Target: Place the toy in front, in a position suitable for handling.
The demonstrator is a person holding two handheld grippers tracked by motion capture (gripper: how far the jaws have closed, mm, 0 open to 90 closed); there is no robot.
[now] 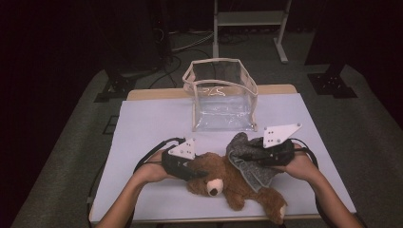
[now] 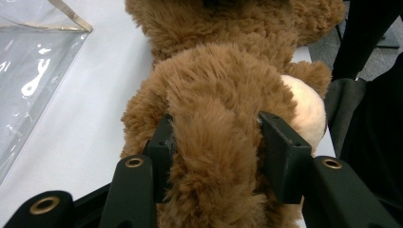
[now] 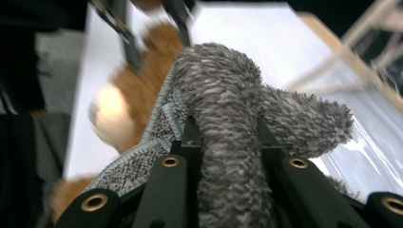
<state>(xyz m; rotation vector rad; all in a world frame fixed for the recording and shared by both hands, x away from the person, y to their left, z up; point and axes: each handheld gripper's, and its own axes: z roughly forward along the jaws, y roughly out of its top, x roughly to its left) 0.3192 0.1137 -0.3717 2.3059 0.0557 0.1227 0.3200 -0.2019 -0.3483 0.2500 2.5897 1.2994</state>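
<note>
Dim room, grey carpet. White table (image 1: pixel 142 123), clear bag (image 1: pixel 221 95) at far edge. Left gripper (image 2: pixel 216 137) clamped on brown teddy bear (image 1: pixel 228 183) lying near front edge; right gripper (image 3: pixel 228 137) pinching grey cloth (image 3: pixel 223 99) above bear.

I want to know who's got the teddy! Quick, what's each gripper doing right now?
Left gripper: closed on the brown teddy bear, fur squeezed between its fingers.
Right gripper: closed on a fold of the grey fuzzy cloth.
</note>
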